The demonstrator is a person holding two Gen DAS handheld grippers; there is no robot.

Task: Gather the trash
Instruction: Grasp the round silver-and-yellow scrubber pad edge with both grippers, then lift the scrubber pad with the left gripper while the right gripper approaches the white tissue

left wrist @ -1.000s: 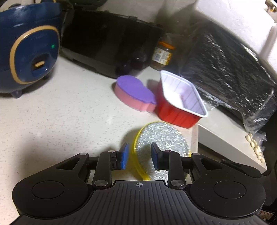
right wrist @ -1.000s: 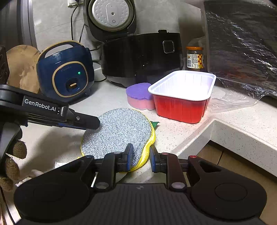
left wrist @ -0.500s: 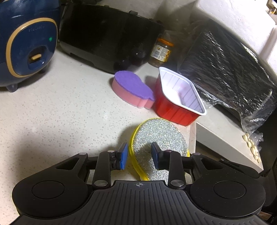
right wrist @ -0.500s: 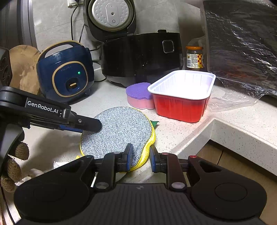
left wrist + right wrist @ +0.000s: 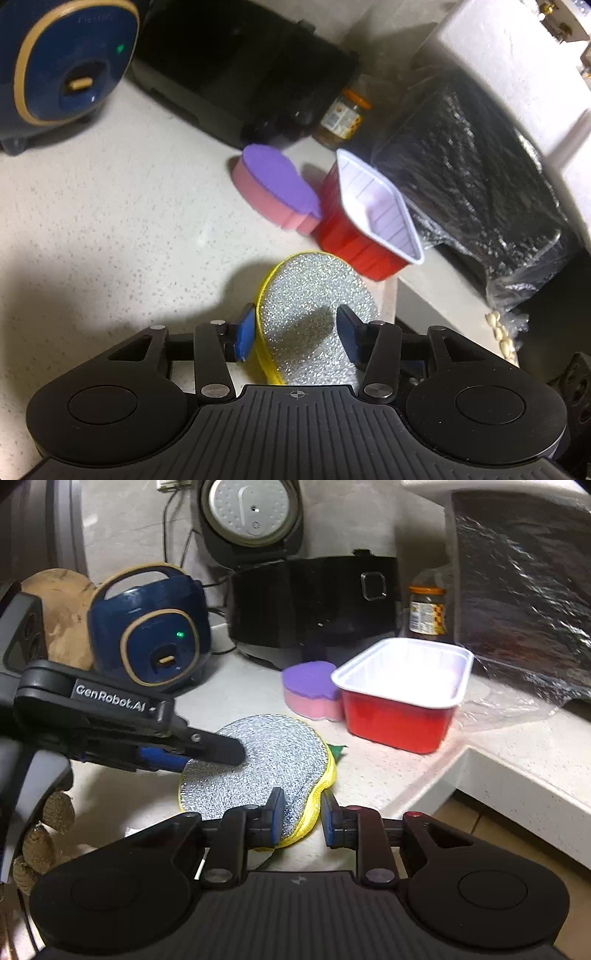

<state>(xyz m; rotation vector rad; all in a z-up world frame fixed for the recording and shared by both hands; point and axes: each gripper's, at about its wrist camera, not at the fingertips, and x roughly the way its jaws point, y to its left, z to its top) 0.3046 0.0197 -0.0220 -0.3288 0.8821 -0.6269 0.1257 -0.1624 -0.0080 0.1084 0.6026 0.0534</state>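
"GenRobot.AI" showing in white letters along the black side of the left gripper (image 5: 207, 751), jar (image 5: 426, 609) label printing blurring beyond reading

The scrubber (image 5: 266, 760) lies on the counter (image 5: 373, 771) near its edge. Behind it the sponge (image 5: 308, 690) touches the left side of the tray (image 5: 399, 698). A jar (image 5: 426, 609) stands behind the tray, with the bag (image 5: 517, 602) to its right. The black cooker (image 5: 314, 605) stands behind the sponge, and the blue cooker (image 5: 147, 627) left of it.

The left gripper (image 5: 295, 328) straddles the scrubber's near part, and the right gripper (image 5: 302, 818) its near edge.
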